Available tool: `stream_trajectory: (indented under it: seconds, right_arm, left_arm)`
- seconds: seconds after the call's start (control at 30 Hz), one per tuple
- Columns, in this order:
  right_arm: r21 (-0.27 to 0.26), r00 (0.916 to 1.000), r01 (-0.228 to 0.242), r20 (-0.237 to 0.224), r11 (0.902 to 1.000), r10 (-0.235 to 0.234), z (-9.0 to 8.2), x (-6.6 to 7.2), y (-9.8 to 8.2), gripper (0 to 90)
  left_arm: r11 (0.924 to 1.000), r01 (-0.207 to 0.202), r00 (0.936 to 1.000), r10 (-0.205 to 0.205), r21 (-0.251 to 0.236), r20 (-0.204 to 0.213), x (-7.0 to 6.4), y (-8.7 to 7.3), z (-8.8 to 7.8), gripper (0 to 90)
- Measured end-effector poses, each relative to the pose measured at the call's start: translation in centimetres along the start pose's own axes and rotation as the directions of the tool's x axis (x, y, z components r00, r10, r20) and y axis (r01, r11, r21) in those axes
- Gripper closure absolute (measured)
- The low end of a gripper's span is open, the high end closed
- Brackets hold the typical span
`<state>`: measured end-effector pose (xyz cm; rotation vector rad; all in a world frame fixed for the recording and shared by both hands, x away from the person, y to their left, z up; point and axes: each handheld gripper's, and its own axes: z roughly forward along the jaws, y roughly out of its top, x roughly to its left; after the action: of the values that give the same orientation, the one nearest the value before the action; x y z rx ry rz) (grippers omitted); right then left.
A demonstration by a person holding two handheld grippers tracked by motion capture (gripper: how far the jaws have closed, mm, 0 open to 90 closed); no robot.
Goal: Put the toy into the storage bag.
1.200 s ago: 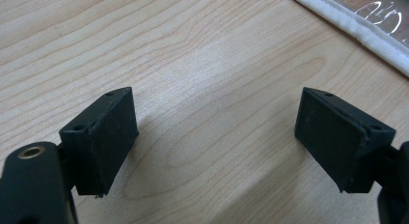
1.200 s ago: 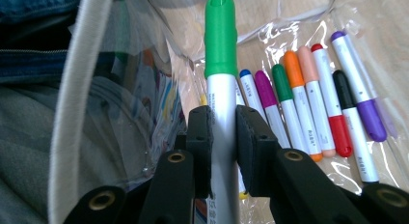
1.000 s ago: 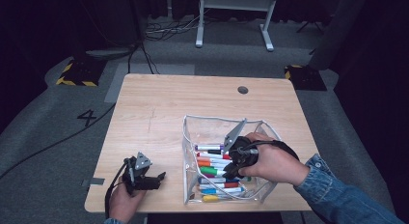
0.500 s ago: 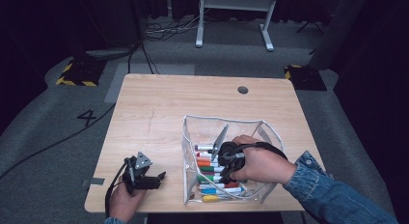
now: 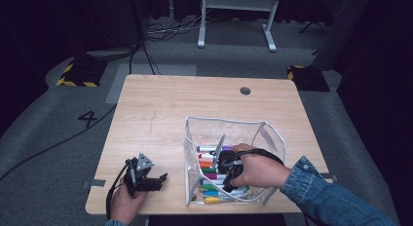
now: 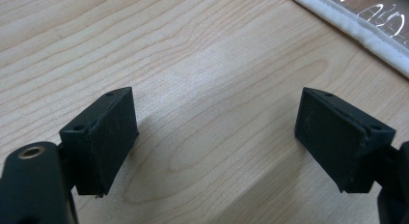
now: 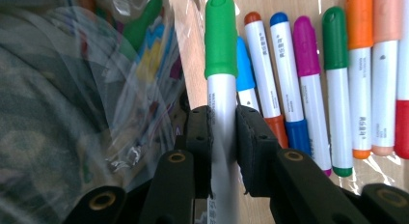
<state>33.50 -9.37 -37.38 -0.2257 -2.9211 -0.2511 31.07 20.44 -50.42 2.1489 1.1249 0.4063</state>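
Setting: dark room with grey carpeted floor (image 5: pixel 58 138); a yellow-and-black striped marker and loose cables lie on it beyond the table.
Surface: light wooden table (image 5: pixel 160 109), with a small round hole near its far edge.
Pouch: clear plastic pouch (image 5: pixel 265 133) with white-trimmed rim, standing open on the near right part of the table; its white edge also appears at the upper right of the left gripper view.
Markers: row of coloured markers (image 7: pixel 308 79) lying side by side on the pouch floor, white barrels with red, blue, magenta, green and orange caps.
Right gripper (image 5: pixel 225 163): reached down into the pouch from the near side, the person's hand wrapped around its body.
Right jaws: drawn close together, pads pressing both sides of the green-capped marker (image 7: pixel 221 55).
Green-capped marker, position: lifted above the row, cap pointing away from the jaws; the part of the barrel nearest the camera is blurred, so how far it extends probably cannot be judged.
Left gripper (image 5: pixel 146 179): low over bare wood near the front left corner, well apart from the pouch.
Left jaws: spread wide, nothing between the pads.
Sleeve: blue denim sleeve (image 5: pixel 321 192) on the right forearm.
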Motion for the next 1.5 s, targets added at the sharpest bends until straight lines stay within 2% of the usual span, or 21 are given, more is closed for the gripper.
stream_trajectory:
  seconds: [0.13, 0.17, 0.2, 0.3, 0.43, 0.5, 0.6, 0.63, 0.7, 0.87, 0.9, 0.97, 1.03, 1.07, 1.1, 1.2, 1.27, 1.33, 1.37, 1.43, 1.5]
  right_arm:
    - [0.007, 0.9998, -0.017, -0.005, 0.9998, 0.017, 0.4, -0.1, -0.1, 76.5]
    - [-0.006, 0.9998, -0.014, 0.017, 0.9999, 0.014, 0.4, -0.3, -0.2, 71.3]
    - [-0.035, 0.9983, -0.031, 0.048, 0.9989, 0.033, 0.3, -0.4, -0.2, 61.2]
    - [-0.102, 0.9957, -0.043, 0.077, 0.9939, 0.051, -0.9, -0.7, -0.5, 57.3]
    - [-0.207, 0.9897, -0.052, 0.120, 0.9769, 0.078, -3.6, -0.6, -1.0, 53.2]
    - [-0.274, 0.9860, -0.052, 0.139, 0.9603, 0.093, -5.2, -0.4, -1.4, 53.1]
    - [-0.326, 0.9807, -0.055, 0.159, 0.9436, 0.113, -7.1, -0.1, -2.2, 52.2]
    - [-0.351, 0.9765, -0.065, 0.170, 0.9340, 0.132, -7.7, -0.1, -2.7, 51.8]
    - [-0.380, 0.9714, -0.078, 0.179, 0.9217, 0.156, -8.6, 0.0, -3.7, 51.6]
    - [-0.481, 0.9483, -0.133, 0.192, 0.8663, 0.252, -10.6, 0.0, -7.3, 50.1]
    - [-0.508, 0.9387, -0.148, 0.198, 0.8485, 0.282, -11.0, 0.0, -8.4, 50.1]
    - [-0.531, 0.9238, -0.176, 0.202, 0.8288, 0.325, -11.6, 0.0, -10.1, 50.1]
    - [-0.560, 0.9076, -0.202, 0.201, 0.8034, 0.369, -12.0, -0.1, -11.9, 50.2]
    - [-0.569, 0.9026, -0.210, 0.200, 0.7950, 0.381, -12.1, -0.1, -12.5, 50.1]
    - [-0.586, 0.8928, -0.223, 0.198, 0.7792, 0.405, -12.3, -0.1, -13.6, 50.1]
    - [-0.623, 0.8747, -0.251, 0.182, 0.7406, 0.449, -12.4, -0.3, -16.2, 50.1]
    - [-0.638, 0.8571, -0.277, 0.175, 0.7191, 0.485, -12.2, -0.5, -17.8, 49.6]
    - [-0.646, 0.8415, -0.301, 0.166, 0.7014, 0.514, -11.7, -0.8, -19.1, 48.4]
    - [-0.650, 0.8306, -0.315, 0.163, 0.6909, 0.533, -11.3, -1.0, -19.9, 47.6]
    - [-0.655, 0.8184, -0.338, 0.151, 0.6763, 0.555, -10.5, -1.3, -20.9, 46.6]
    - [-0.648, 0.8049, -0.355, 0.155, 0.6735, 0.573, -9.5, -1.8, -21.8, 46.3]
  left_arm:
    - [1.0000, -0.003, 1.0000, 0.003, 0.001, 0.001, 0.0, 0.0, 0.0, 15.2]
    - [1.0000, -0.003, 1.0000, 0.003, 0.001, 0.001, 0.0, 0.0, 0.0, 15.2]
    - [1.0000, -0.003, 1.0000, 0.003, 0.001, 0.001, 0.0, 0.0, 0.0, 15.2]
    - [1.0000, -0.005, 1.0000, 0.005, 0.001, 0.000, 0.0, 0.0, 0.0, 15.2]
    - [1.0000, -0.001, 1.0000, 0.001, 0.001, 0.002, 0.0, 0.0, 0.0, 15.2]
    - [1.0000, -0.002, 1.0000, 0.002, 0.001, 0.001, 0.0, 0.0, 0.0, 15.2]
    - [1.0000, -0.003, 1.0000, 0.003, -0.002, 0.001, 0.0, -0.1, -0.1, 15.2]
    - [1.0000, -0.003, 1.0000, 0.003, -0.001, 0.002, 0.0, -0.1, -0.1, 15.2]
    - [1.0000, -0.004, 1.0000, 0.004, -0.001, 0.002, 0.0, -0.1, -0.1, 15.2]
    - [1.0000, -0.001, 1.0000, 0.001, -0.002, 0.003, -0.1, -0.2, -0.1, 15.2]
    - [1.0000, -0.001, 1.0000, 0.001, -0.002, 0.004, -0.1, -0.2, -0.1, 15.2]
    - [1.0000, 0.001, 1.0000, -0.001, -0.002, 0.004, -0.1, -0.2, -0.1, 15.2]
    - [1.0000, 0.001, 1.0000, -0.001, -0.001, 0.002, -0.1, -0.2, -0.1, 15.2]
    - [1.0000, 0.002, 1.0000, -0.002, -0.001, 0.002, -0.1, -0.2, -0.1, 15.2]
    - [1.0000, 0.002, 1.0000, -0.002, 0.000, 0.002, -0.1, -0.2, -0.1, 15.2]
    - [1.0000, -0.006, 1.0000, 0.006, 0.001, -0.002, 0.0, -0.1, -0.1, 15.2]
    - [1.0000, -0.001, 1.0000, 0.001, 0.000, -0.001, 0.0, 0.0, 0.0, 15.2]
    - [1.0000, 0.004, 1.0000, -0.004, -0.002, -0.001, 0.0, 0.0, 0.0, 15.2]
    - [1.0000, 0.007, 1.0000, -0.007, -0.002, -0.002, 0.0, 0.0, 0.0, 15.2]
    - [1.0000, 0.004, 1.0000, -0.004, -0.003, -0.001, 0.1, 0.0, 0.0, 15.2]
    - [1.0000, 0.003, 1.0000, -0.003, -0.003, -0.002, 0.1, 0.0, 0.0, 15.2]
